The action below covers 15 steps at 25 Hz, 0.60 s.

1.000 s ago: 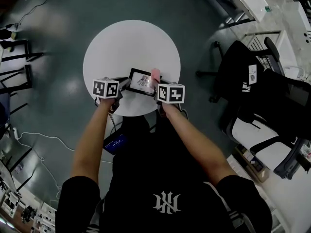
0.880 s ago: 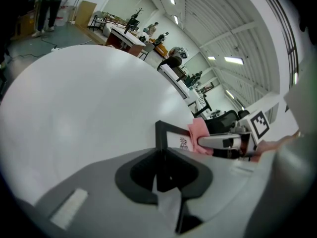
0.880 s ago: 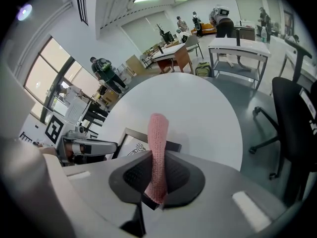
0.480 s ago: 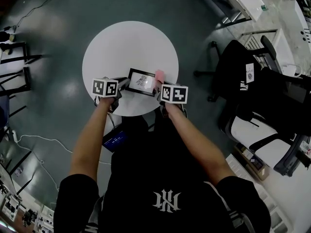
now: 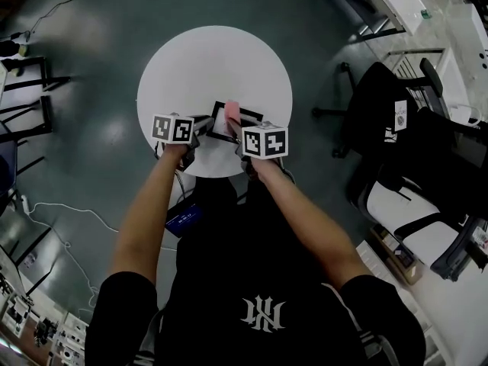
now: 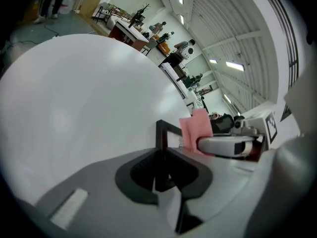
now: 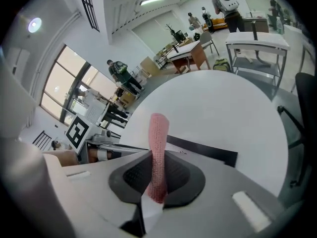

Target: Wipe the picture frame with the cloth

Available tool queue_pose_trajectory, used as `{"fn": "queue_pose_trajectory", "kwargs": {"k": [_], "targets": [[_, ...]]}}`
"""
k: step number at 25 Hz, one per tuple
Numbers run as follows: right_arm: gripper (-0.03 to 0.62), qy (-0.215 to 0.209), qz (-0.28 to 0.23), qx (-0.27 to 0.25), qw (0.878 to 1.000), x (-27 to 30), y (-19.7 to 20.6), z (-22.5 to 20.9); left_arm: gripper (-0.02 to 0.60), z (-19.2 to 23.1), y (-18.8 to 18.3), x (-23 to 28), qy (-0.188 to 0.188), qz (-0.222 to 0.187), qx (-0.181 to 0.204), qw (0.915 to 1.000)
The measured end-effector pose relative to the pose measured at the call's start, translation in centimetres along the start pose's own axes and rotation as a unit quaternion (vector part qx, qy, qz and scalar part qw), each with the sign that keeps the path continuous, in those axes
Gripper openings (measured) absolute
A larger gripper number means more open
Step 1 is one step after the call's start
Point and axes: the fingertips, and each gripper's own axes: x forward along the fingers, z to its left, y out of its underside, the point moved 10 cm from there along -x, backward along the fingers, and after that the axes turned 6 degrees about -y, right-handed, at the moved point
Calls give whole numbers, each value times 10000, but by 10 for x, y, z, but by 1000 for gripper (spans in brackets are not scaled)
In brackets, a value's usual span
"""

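Seemingly mid-wipe: left gripper point(image 6: 161, 175) clamps the black rectangular picture frame point(image 6: 159, 133), right gripper point(image 7: 157, 182) pinches the pink woven cloth point(image 7: 158, 133) (next: sweep it across).

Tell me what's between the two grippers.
The picture frame, its edge clamped in the left gripper, with the pink cloth held by the right gripper over it; the head view shows it.

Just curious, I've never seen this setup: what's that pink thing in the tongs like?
The cloth is small and pink, with a knitted-looking texture. It is folded into a narrow strip. One end is clamped in the right tongs, and the rest sticks out beyond them above the black picture frame on the white round table. Whether it touches the frame can't be told.
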Motion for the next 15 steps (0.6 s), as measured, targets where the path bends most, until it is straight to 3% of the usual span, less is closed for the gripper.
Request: {"fn": "queue_pose_trajectory", "kwargs": {"k": [6,15], "targets": [[33,-179,441,-374,9982,32,0,10,46,1,0,3,10,-4,86,10000],[34,50,710,-665,9952,53,-4,13,46,7,-2,0,57,45,73,9999]]}}
